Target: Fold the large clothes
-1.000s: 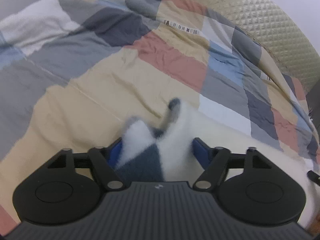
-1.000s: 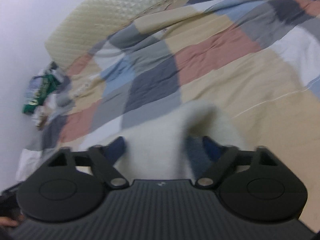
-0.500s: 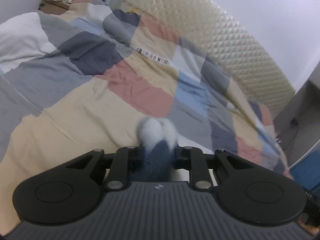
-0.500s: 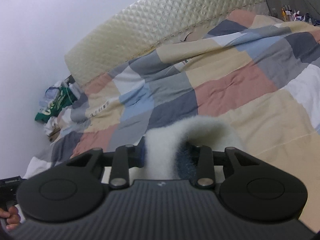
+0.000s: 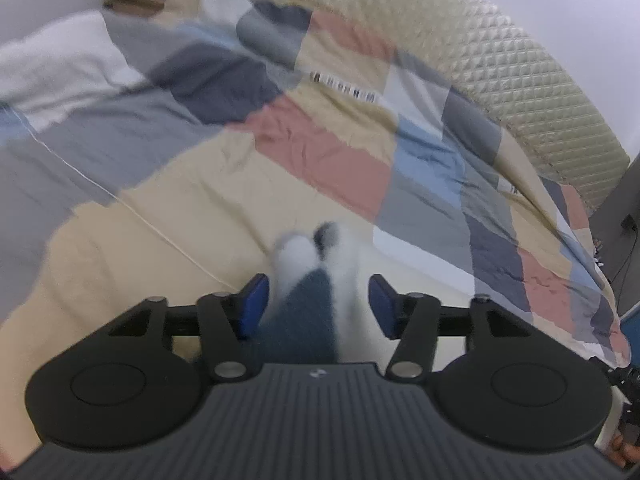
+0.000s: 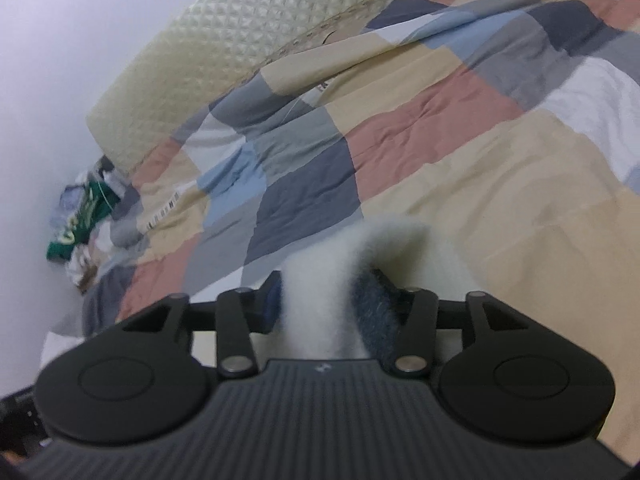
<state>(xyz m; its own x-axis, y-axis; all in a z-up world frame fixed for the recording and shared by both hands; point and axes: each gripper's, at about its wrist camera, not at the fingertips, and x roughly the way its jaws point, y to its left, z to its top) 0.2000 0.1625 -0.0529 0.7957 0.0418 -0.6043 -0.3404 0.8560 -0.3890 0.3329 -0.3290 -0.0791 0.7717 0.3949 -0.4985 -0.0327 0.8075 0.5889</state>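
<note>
Left tongs (image 5: 318, 306) are spreading; blue pads (image 5: 252, 306) stand clear of the cloth on both sides, with the fuzzy white-and-navy garment (image 5: 316, 280) bunched up between them, not pinched. Gap is visible on the right pad side; the left pad sits just beside the cloth, contact unclear.

Right tongs (image 6: 334, 304) are also opening. The same fluffy garment (image 6: 320, 304) fills the space between the jaws: white pile on the left, navy patch against the right finger. The fabric seems to touch both fingers, so it looks lightly gripped still; blur makes this hard to confirm.

The garment arcs up ahead of the right tongs and drops back toward the bed.

Beyond both tongs lies the patchwork quilt (image 5: 320, 152) in beige, pink, grey, navy and light blue squares, spread over the bed. A cream quilted headboard (image 5: 500, 72) lies far ahead-right of the left tongs and ahead-left of the right tongs. A heap of clothes with a green item (image 6: 80, 224) sits far left of the right tongs, by the wall. No containers visible.
</note>
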